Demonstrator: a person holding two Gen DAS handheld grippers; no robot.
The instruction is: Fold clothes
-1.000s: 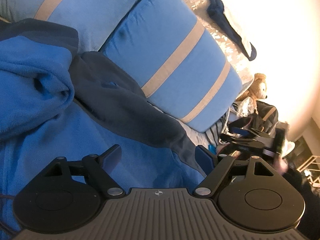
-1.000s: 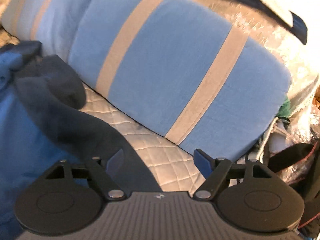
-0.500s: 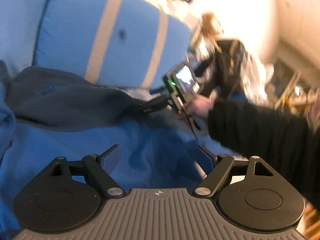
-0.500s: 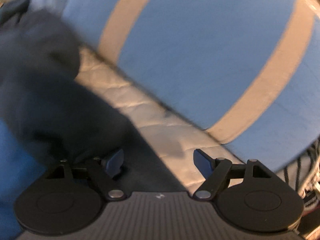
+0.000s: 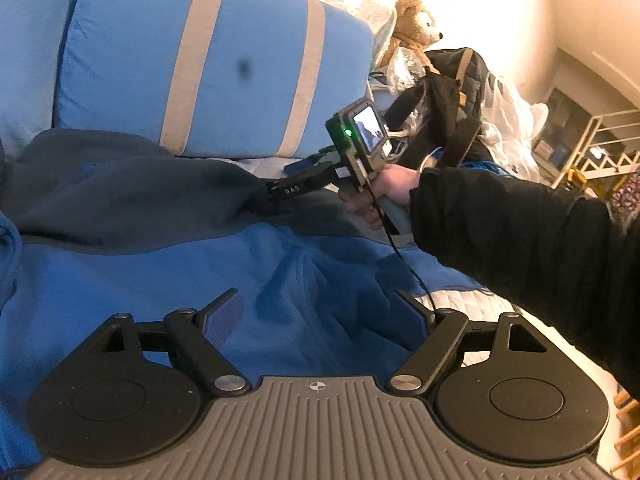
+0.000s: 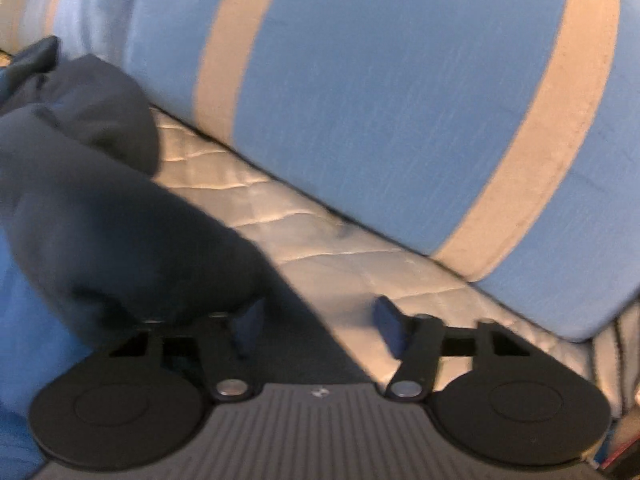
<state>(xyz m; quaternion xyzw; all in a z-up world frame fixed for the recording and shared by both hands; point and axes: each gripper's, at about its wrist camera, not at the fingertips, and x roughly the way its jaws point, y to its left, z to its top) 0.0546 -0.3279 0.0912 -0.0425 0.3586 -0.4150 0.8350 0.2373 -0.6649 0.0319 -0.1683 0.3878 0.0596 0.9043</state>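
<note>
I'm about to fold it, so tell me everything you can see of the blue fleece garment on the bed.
The blue fleece garment looks like soft, fuzzy fleece: bright blue, with a dark navy panel along its far side. It lies unfolded and rumpled on the quilted mattress, its navy edge against the striped blue pillow. The right gripper is at the navy edge, jaws open, cloth bunched over its left finger. The left gripper hovers open above the blue part.

Ahead of our right gripper (image 6: 316, 322), bare quilted white mattress (image 6: 320, 248) runs until the blue tan-striped pillow (image 6: 400, 100); dark grey fleece folds (image 6: 100, 220) crowd its left.
</note>
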